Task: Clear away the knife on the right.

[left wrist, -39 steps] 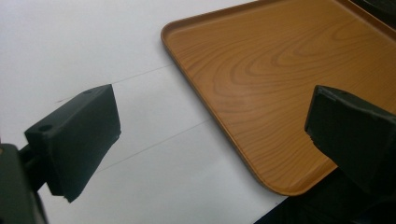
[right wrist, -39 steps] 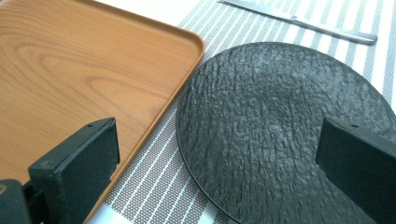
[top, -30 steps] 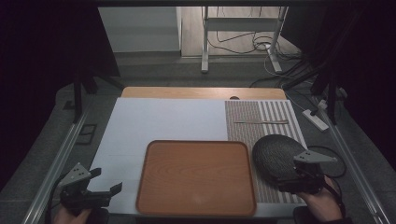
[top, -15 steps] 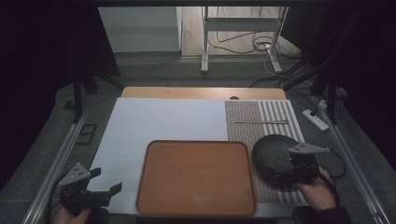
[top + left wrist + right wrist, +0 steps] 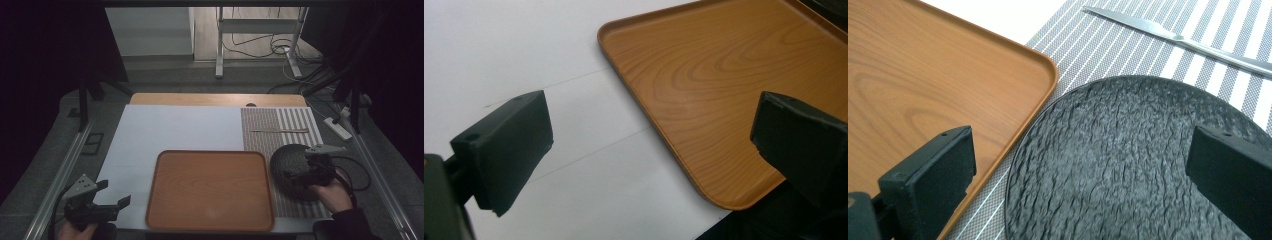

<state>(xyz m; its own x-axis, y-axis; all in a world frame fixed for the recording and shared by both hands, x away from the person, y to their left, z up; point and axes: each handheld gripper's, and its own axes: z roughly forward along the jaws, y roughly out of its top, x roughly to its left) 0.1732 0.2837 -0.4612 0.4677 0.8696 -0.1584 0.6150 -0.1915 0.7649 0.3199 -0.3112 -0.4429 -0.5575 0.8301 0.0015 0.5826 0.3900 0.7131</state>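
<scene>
My right gripper [image 5: 295,176] hangs over the dark plate [image 5: 292,167], jaws spread wide with nothing between them. In the right gripper view the plate [image 5: 1128,165] lies directly beneath and ahead of my jaws: its rough black surface spans the gap between them, and I cannot tell whether either jaw touches it. The plate rests on the striped mat [image 5: 280,125], and its rim sits just beside the corner of the wooden tray [image 5: 923,65], which runs under and beyond one jaw. Whether rim and tray touch, I cannot tell. Past the far edge of the plate, well ahead of my jaws, a knife [image 5: 1193,45] lies flat on the mat [image 5: 1108,45], apart from the plate.

My left gripper [image 5: 107,200] sits at the near corner of the counter [image 5: 165,125], jaws also wide apart and empty. In the left gripper view, the white counter surface [image 5: 514,45] lies under one jaw and in the gap ahead, while the near corner of the tray [image 5: 724,85] reaches under the other jaw. The tray [image 5: 210,187] is bare wood grain, lying flat between my two grippers in the high view, the plate just off its side toward my right jaws.
</scene>
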